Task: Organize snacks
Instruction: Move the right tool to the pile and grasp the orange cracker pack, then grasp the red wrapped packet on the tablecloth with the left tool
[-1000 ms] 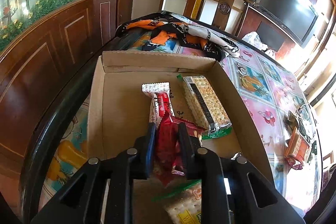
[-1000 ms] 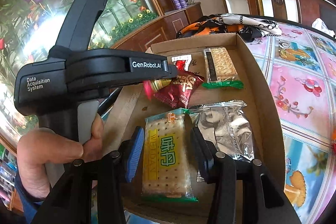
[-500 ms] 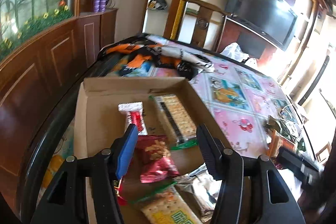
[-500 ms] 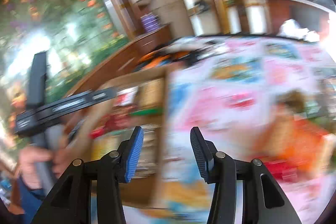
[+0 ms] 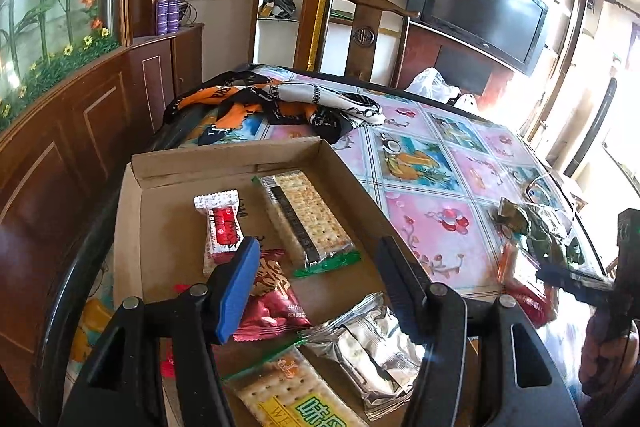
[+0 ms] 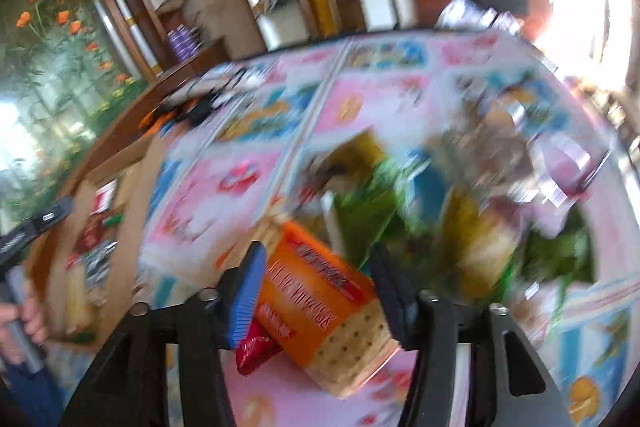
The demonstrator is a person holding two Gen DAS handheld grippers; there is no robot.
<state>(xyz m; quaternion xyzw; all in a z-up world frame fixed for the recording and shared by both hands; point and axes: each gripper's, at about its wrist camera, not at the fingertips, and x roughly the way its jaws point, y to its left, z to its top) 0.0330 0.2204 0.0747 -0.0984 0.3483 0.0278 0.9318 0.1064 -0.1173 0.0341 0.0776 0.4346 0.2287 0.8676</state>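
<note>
A shallow cardboard box [image 5: 224, 157] lies on the table and holds several snacks: a white-and-red candy pack [image 5: 222, 227], a long cracker pack [image 5: 306, 219], a dark red packet [image 5: 274, 301], a silver packet [image 5: 374, 343] and a yellow-green cracker pack [image 5: 296, 401]. My left gripper [image 5: 320, 283] is open and empty above the box. My right gripper [image 6: 316, 281] is open, its fingers on either side of an orange cracker pack [image 6: 320, 299] lying on the table, over a small red packet [image 6: 256, 349]. The right wrist view is blurred.
A pile of loose snacks [image 6: 460, 211] lies on the patterned tablecloth [image 5: 424, 195] to the right of the box. A crumpled orange-black cloth [image 5: 276, 103] lies behind the box. A wooden chair [image 5: 362, 27] stands at the far edge.
My left gripper let go of the dark red packet in the box, opened and pulled back. My right gripper swung right from the box to the snack pile, over the orange cracker pack.
</note>
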